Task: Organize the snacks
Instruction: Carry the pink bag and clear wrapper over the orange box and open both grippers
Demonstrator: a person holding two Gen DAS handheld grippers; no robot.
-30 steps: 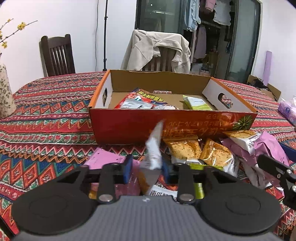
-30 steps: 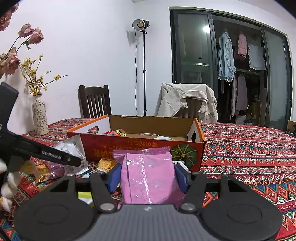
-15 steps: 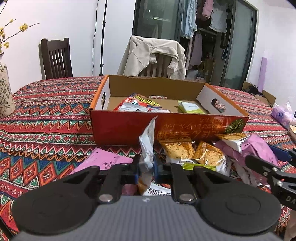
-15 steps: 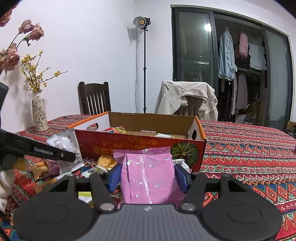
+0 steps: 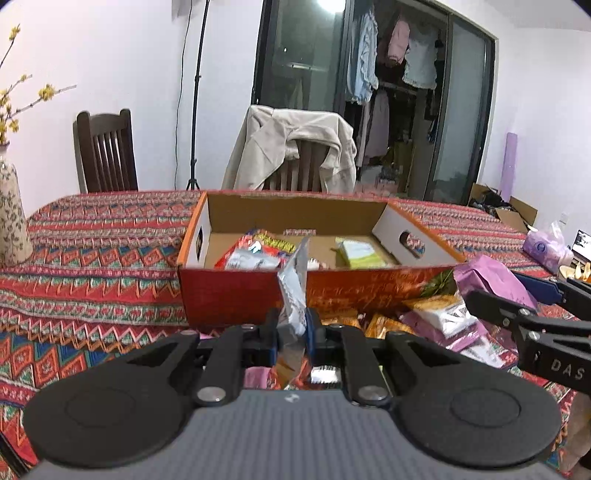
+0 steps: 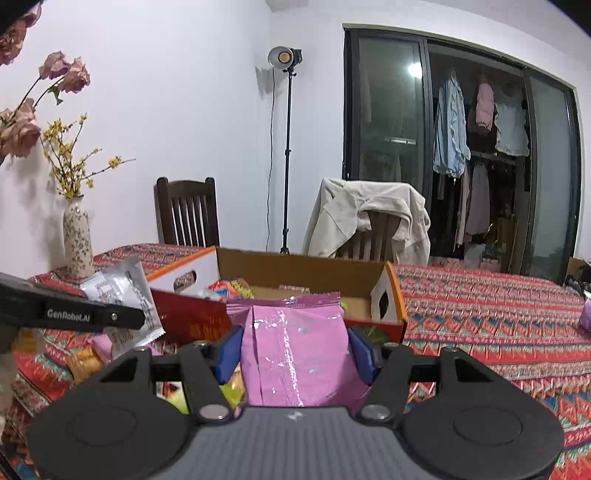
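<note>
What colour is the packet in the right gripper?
Pink-purple packet, clearest in the right wrist view.

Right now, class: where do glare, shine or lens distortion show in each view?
Left wrist view: a lamp reflection glares on the glass door and straight edges bow. Right wrist view: the studio lamp glows and mirrors in the glass; the pink packet shows shiny streaks.

bench (image 5: pixel 92 258): covered by red patterned cloth | cardboard box (image 5: pixel 243 291): near the middle, open top | snack packets (image 5: pixel 439 314): loose heap against the box's near side | vase (image 6: pixel 77 236): far left edge | tissue pack (image 5: pixel 546 247): right side
</note>
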